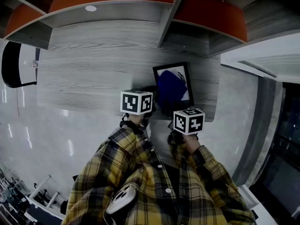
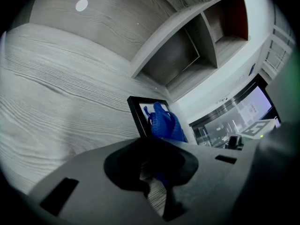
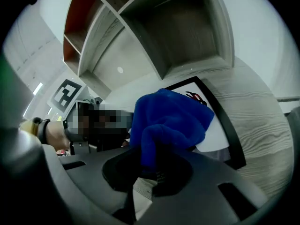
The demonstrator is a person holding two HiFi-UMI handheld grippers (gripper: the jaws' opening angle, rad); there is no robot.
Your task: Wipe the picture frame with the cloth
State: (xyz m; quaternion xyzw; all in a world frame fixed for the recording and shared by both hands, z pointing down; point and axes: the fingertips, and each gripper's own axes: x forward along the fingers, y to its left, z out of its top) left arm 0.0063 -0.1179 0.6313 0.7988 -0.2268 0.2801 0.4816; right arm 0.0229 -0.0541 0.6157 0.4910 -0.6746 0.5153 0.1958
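Observation:
A black picture frame (image 1: 185,76) with a white picture lies on the grey wood table (image 1: 93,64), right of middle. A blue cloth (image 1: 171,89) is bunched on its glass. My right gripper (image 3: 151,168) is shut on the cloth (image 3: 168,121) and holds it on the frame (image 3: 225,125). My left gripper (image 2: 157,175) is at the frame's near left edge (image 2: 136,114), and its jaws seem closed on that edge. In the head view the marker cubes (image 1: 137,102) hide both pairs of jaws.
Shelving with orange-backed compartments (image 1: 211,13) rises behind the table. A small white disc (image 1: 91,8) sits at the table's far side. A black and white object (image 1: 16,64) stands off the left end. The table's near edge (image 1: 93,109) meets a glossy floor.

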